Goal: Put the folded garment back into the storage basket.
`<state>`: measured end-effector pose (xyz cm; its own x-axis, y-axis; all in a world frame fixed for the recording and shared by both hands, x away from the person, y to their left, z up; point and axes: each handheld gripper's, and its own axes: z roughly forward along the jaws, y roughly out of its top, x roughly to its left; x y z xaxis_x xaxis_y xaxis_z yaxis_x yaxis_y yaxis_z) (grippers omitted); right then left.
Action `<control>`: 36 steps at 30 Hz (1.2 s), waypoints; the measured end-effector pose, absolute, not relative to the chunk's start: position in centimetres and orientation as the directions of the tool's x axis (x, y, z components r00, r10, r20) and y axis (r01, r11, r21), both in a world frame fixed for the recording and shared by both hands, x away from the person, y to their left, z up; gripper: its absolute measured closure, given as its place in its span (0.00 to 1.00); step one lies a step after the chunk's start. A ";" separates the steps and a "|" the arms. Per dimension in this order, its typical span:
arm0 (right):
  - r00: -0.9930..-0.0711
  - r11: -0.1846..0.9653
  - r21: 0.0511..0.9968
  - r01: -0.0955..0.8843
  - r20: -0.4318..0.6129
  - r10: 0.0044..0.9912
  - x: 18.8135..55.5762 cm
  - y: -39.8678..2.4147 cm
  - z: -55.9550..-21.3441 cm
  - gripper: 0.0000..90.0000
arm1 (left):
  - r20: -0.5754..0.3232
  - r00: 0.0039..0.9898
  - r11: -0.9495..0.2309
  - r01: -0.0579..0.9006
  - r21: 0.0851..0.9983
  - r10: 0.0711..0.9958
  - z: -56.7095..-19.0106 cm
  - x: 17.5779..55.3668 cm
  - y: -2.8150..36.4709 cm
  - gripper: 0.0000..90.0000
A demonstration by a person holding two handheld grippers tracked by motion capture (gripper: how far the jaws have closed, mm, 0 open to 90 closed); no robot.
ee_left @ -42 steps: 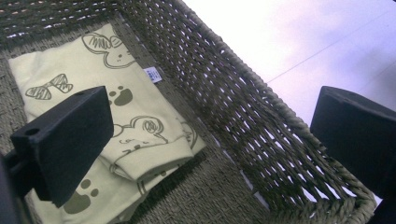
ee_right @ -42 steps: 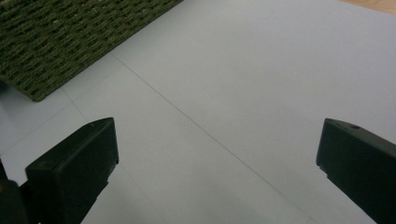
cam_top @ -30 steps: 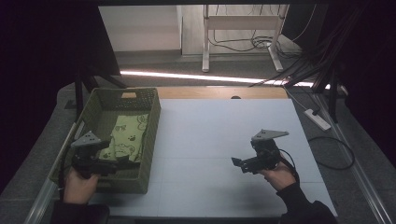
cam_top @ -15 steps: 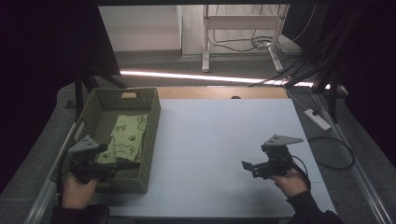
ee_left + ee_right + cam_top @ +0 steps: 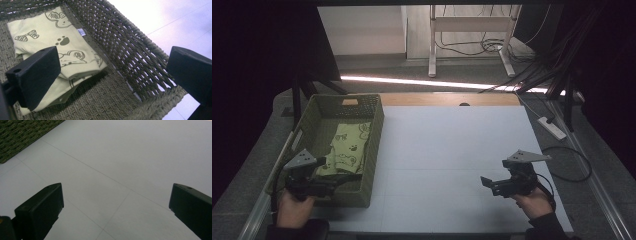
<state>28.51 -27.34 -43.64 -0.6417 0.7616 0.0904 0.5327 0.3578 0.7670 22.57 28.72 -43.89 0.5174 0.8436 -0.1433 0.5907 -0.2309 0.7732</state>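
Just ahead of the wide-open, empty left gripper (image 5: 112, 72), seemingly folded cloth (image 5: 57, 50) in basket (image 5: 140, 60).

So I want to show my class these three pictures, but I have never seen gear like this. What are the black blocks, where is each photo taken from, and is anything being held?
A person sits at a white table, holding a hand-operated claw in each hand. One photo looks down from above: the left claw hangs over a woven basket, the right claw over bare table. The other two come from cameras riding on the claws; the black blocks are their jaws. Both claws are open and hold nothing. In the basket lies a folded pale green cloth printed with animal drawings.
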 end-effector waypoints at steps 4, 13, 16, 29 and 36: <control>-0.630 0.347 0.768 0.538 0.094 0.771 28.1 -28.0 -43.7 0.00 | -0.140 0.514 -0.231 0.590 0.774 0.846 -44.0 22.3 28.7 0.00; -0.603 0.317 0.772 0.551 0.106 0.790 27.3 -29.5 -43.8 0.00 | -0.133 0.507 -0.231 0.591 0.773 0.852 -44.2 21.8 28.8 0.00; -0.593 0.308 0.773 0.554 0.107 0.798 27.0 -30.0 -44.0 0.00 | -0.134 0.503 -0.225 0.590 0.775 0.854 -44.3 21.7 28.9 0.00; -0.548 0.295 0.778 0.555 0.075 0.833 25.4 -31.1 -44.2 0.00 | -0.135 0.494 -0.215 0.587 0.781 0.859 -44.7 21.1 29.0 0.00; -0.533 0.296 0.767 0.569 0.070 0.843 24.8 -31.3 -44.4 0.00 | -0.132 0.490 -0.217 0.591 0.777 0.861 -44.9 20.9 29.1 0.00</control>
<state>24.81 -31.31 -44.44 -0.5332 0.8432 0.0695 0.5686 0.2962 0.7674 20.93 29.07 -44.91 0.4905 0.8614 -0.1323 0.5906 -0.2169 0.7772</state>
